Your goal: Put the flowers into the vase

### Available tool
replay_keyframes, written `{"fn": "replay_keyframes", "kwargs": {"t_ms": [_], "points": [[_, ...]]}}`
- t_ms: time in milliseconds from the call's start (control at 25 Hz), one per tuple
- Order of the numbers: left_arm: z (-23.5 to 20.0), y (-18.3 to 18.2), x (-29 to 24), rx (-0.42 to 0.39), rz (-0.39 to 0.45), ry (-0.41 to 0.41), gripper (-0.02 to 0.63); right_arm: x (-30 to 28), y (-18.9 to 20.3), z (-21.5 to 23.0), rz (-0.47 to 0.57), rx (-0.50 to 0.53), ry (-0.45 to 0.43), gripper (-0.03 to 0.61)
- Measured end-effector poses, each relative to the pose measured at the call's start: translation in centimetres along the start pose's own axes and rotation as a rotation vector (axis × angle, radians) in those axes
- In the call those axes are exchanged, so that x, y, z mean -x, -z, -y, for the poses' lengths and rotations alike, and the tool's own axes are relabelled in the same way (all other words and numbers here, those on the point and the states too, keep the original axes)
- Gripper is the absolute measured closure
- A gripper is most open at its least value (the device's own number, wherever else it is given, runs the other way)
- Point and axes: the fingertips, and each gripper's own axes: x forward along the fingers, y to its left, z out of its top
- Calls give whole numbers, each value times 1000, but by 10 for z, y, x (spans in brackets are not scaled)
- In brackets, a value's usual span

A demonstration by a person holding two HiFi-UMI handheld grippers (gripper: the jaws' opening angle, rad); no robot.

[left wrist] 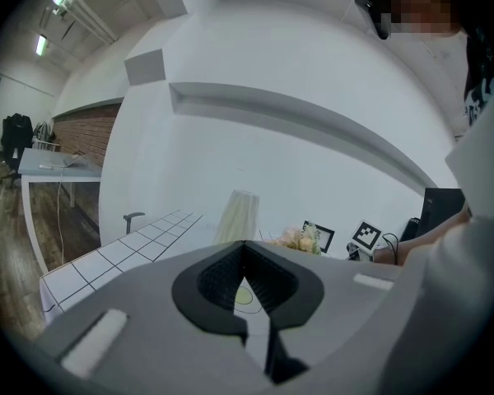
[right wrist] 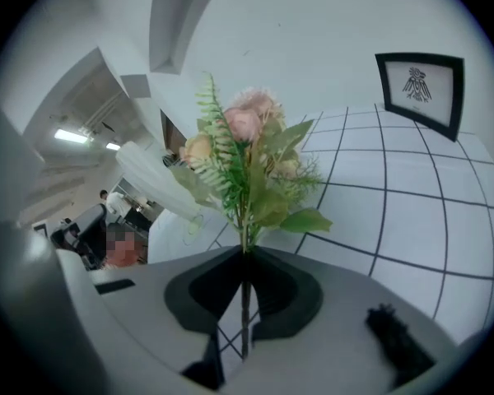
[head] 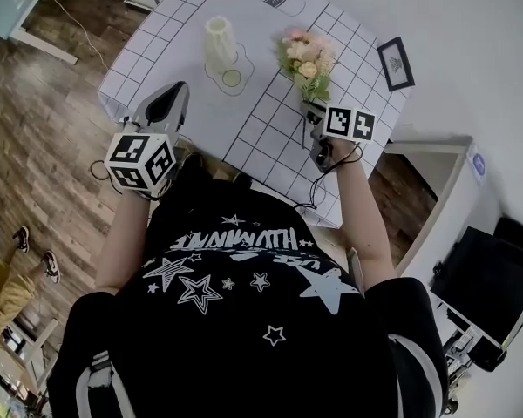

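Right gripper view: the right gripper (right wrist: 245,257) has its jaws closed tight on the thin stem of the flowers (right wrist: 247,151), with the blooms standing up ahead of it.
Left gripper: the left gripper (left wrist: 245,247) has its jaws together with nothing between them, at the near left edge of the table (head: 270,116).
Vase: the vase (head: 220,42) stands upright on the table, apart from the flowers to their left, with bare tabletop between.
Edges: a picture frame (head: 396,63) lies by the table's right edge, beyond the flowers.
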Motion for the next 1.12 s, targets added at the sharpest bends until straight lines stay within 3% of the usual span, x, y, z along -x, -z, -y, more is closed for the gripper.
{"fn": "replay_keyframes", "kwargs": {"t_ms": [240,440,680,840,1120], "points": [[-6,-1,3,-39,-3,-13,604,11,-25,-49,168,5,-221,541],[-17,-7,-6,-58,-22,43,598,23,-59,-88,313,103,-258,541],[-30,-11,-27,-118,-46,118,395,39,-105,-128,462,159,-257,541],[-21,-7,-45,-193,-74,223,276,50,-130,-153,538,185,-270,541],[-9,-14,-84,-251,-41,335,155,60,-164,-190,623,230,-285,540]]}}
